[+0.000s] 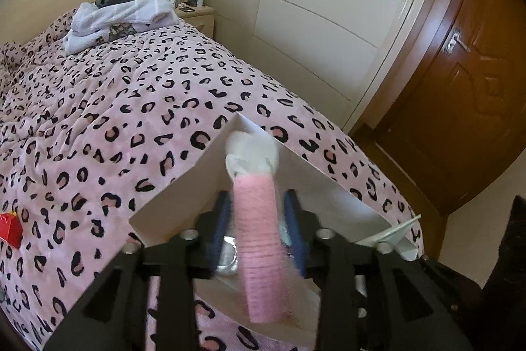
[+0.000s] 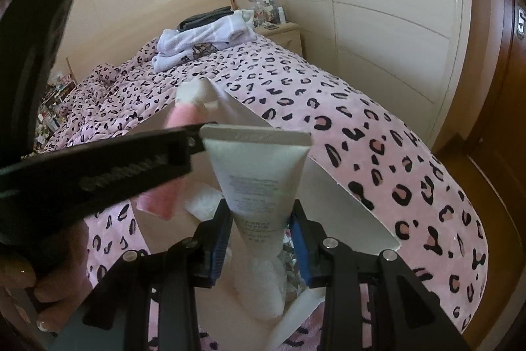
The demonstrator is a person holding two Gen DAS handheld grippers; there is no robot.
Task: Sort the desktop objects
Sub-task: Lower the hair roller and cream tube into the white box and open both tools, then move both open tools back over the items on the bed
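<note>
Folded towels (image 1: 115, 18) lie upper left; white box (image 1: 184, 186) mid-frame. Pink roller (image 1: 259, 245) hangs loose between left gripper's (image 1: 259, 219) parted pads; right gripper (image 2: 261, 236) clamps white tube (image 2: 259, 176)

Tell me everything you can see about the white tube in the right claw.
The white tube looks like soft plastic, with a flat crimped end pointing up and away and small grey print on its side. It narrows toward a white cap at the bottom. It stands nearly upright over the open white box on the bed. The right claw holds it low, with a blue pad on each side.
</note>
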